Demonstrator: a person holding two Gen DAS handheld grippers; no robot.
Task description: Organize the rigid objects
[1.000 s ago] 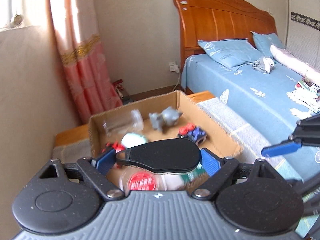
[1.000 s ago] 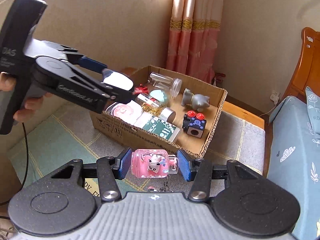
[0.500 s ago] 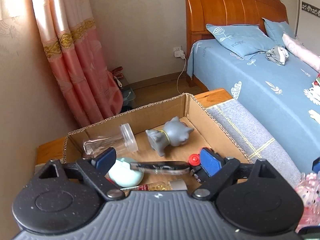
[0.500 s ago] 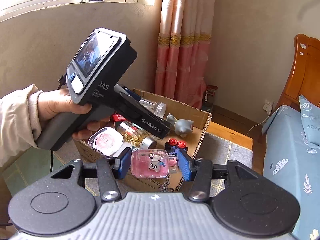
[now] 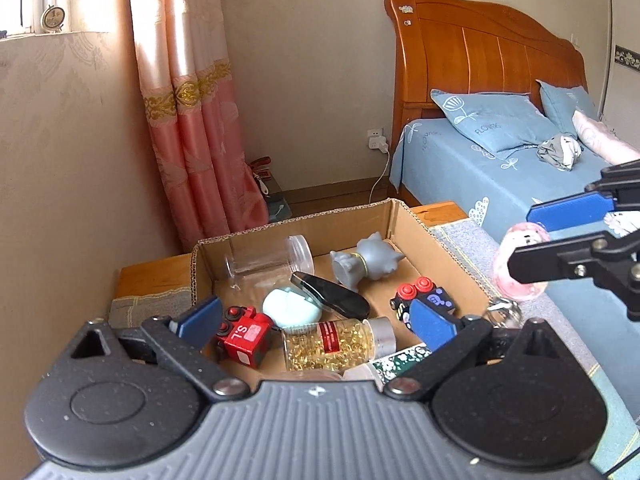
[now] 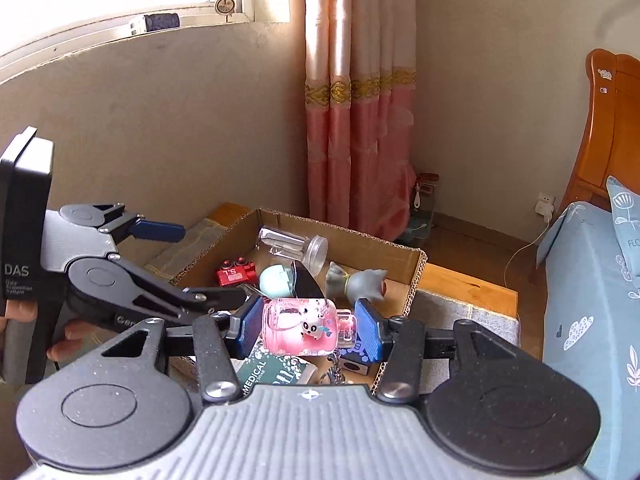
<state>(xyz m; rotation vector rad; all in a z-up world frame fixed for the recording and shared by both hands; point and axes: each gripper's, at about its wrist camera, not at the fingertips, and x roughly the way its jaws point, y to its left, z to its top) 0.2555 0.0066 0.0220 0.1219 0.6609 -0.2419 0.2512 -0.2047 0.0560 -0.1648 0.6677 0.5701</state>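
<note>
We see a wooden-headboard bed with blue bedding at right and a pink-and-cream curtain behind. An open brown cardboard box sits on a grey checked cloth. Inside it lie, in descending size, a clear plastic jar on its side, a grey cat figurine, a clear bottle of gold flakes with a red label, a glossy black oval case resting against a pale mint egg-shaped case, a red block toy marked "S.L", and a black cube toy with red buttons.

The left gripper hangs over the box's near side, its blue pads spread wide and holding nothing. The right gripper is clamped end to end on a pink liquid-filled bottle keychain with a small panda charm, held above the box's near right edge; its metal chain dangles below.
</note>
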